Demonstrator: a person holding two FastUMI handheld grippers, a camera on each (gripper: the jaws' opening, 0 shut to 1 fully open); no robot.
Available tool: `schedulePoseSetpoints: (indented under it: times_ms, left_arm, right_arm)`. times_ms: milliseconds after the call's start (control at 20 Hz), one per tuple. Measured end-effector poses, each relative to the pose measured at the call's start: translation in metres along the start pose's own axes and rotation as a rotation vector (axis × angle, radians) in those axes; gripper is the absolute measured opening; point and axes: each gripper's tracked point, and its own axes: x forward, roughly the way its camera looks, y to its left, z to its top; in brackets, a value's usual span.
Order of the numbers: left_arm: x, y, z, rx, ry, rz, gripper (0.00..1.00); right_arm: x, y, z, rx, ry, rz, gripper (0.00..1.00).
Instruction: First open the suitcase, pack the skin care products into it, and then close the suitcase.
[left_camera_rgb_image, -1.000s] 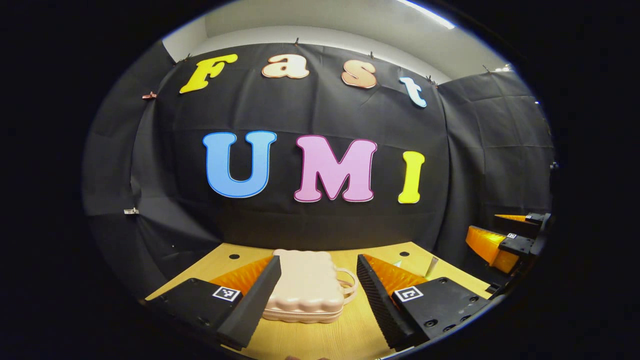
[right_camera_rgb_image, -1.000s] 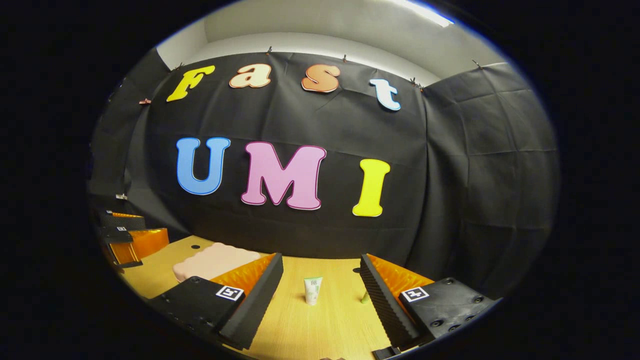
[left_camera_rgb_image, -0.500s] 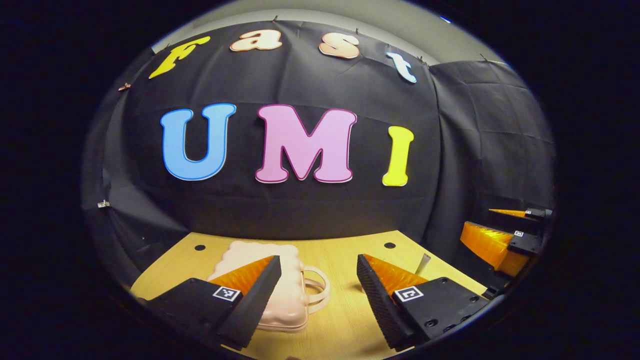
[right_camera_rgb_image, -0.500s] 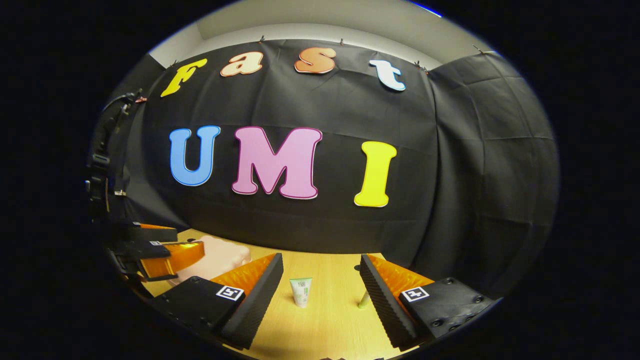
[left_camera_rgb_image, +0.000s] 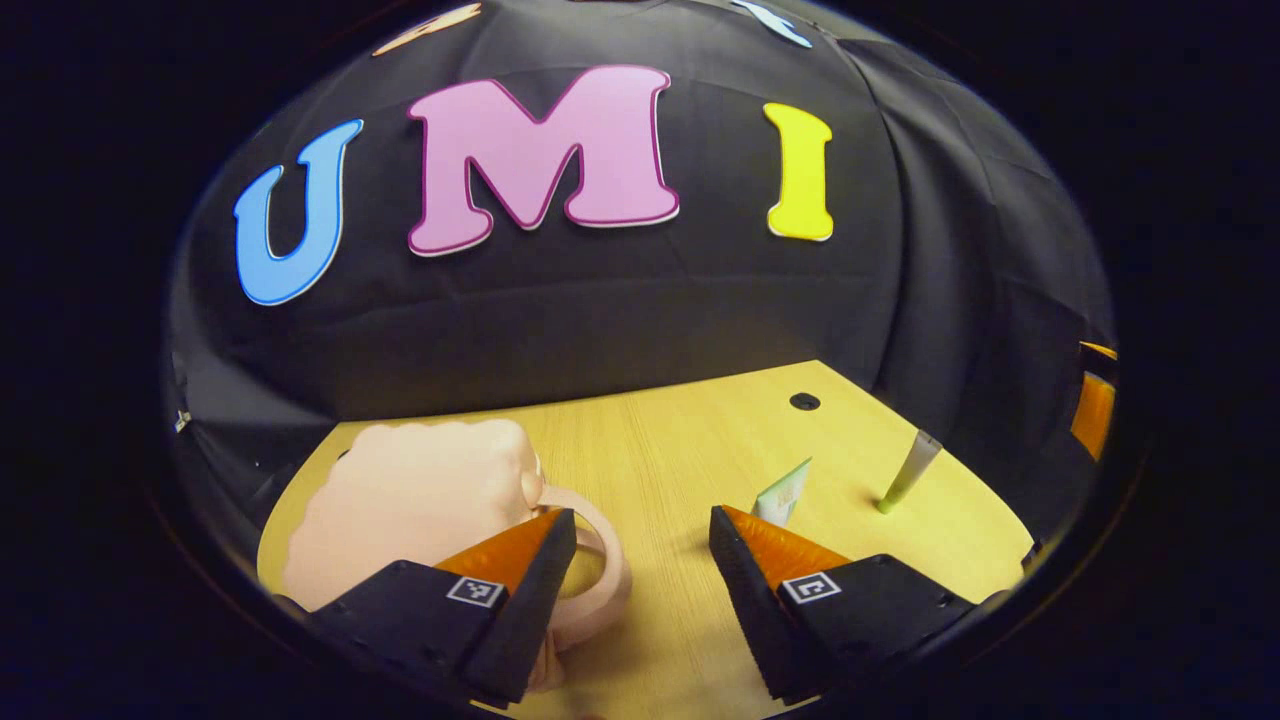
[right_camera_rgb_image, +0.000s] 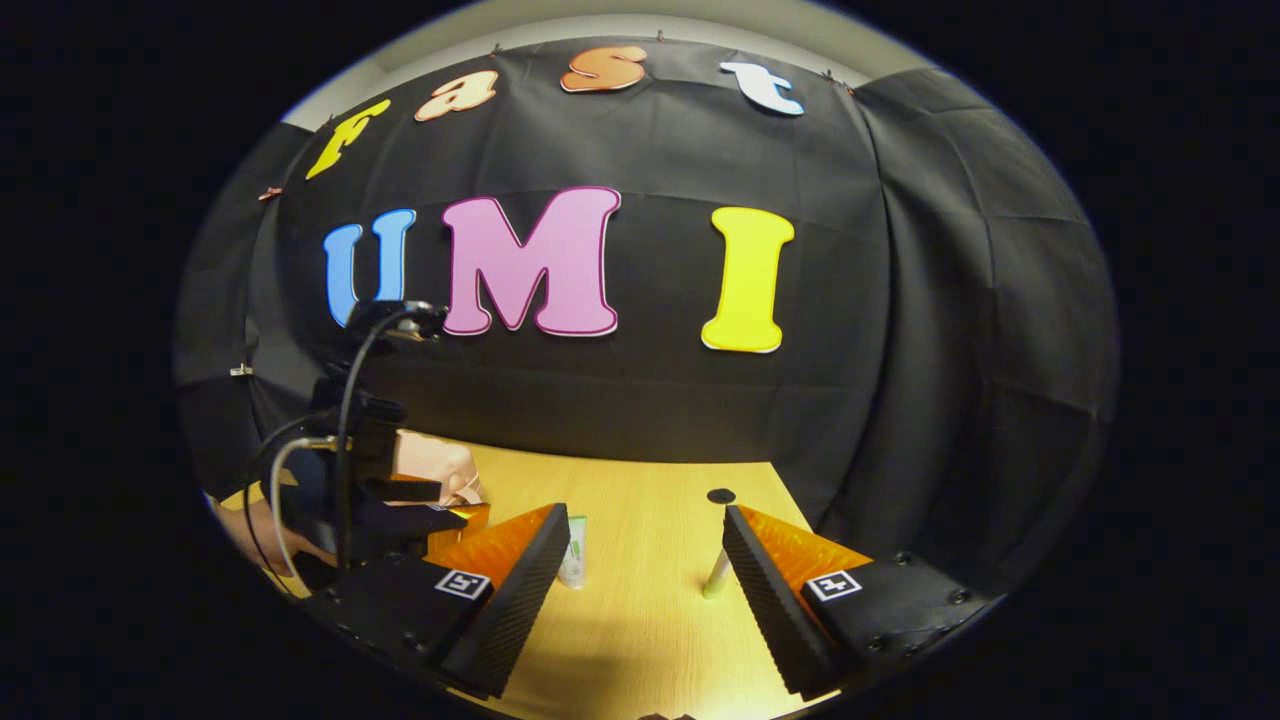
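Note:
A pale pink suitcase (left_camera_rgb_image: 420, 500) lies flat and closed on the wooden table (left_camera_rgb_image: 680, 450), its handle loop (left_camera_rgb_image: 605, 570) pointing right. My left gripper (left_camera_rgb_image: 640, 560) is open, its left fingertip just over that handle and nothing between the fingers. A white-green tube (left_camera_rgb_image: 783, 492) and a slim tube with a green cap (left_camera_rgb_image: 908, 470) stand to the right of the case. My right gripper (right_camera_rgb_image: 645, 555) is open and holds nothing; the white-green tube (right_camera_rgb_image: 574, 550) stands by its left finger and the slim tube (right_camera_rgb_image: 716, 575) by its right. The left gripper (right_camera_rgb_image: 410, 515) hovers at the suitcase (right_camera_rgb_image: 435, 465).
Black cloth walls close the table at the back and right. A small dark hole (left_camera_rgb_image: 804, 401) sits in the tabletop near the far edge. A hand (right_camera_rgb_image: 260, 530) and looping cables (right_camera_rgb_image: 345, 440) belong to the left gripper. The right gripper's edge (left_camera_rgb_image: 1095, 400) shows far right.
The left gripper has tilted down and moved forward and right, bringing the suitcase handle to its left fingertip. The right gripper has edged forward; the left gripper now stands closer in its view.

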Motion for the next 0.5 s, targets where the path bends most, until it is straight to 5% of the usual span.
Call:
schedulePoseSetpoints:
  times_ms: [300,500]
  left_arm:
    - [0.058,0.018,-0.044,0.058,0.147,0.095,0.76]
    - [0.073,0.023,-0.064,0.044,0.221,0.124,0.54]
  right_arm:
    - [0.011,0.003,-0.018,0.049,0.063,0.059,0.97]
    - [0.014,0.008,-0.025,0.026,0.075,0.087,0.97]
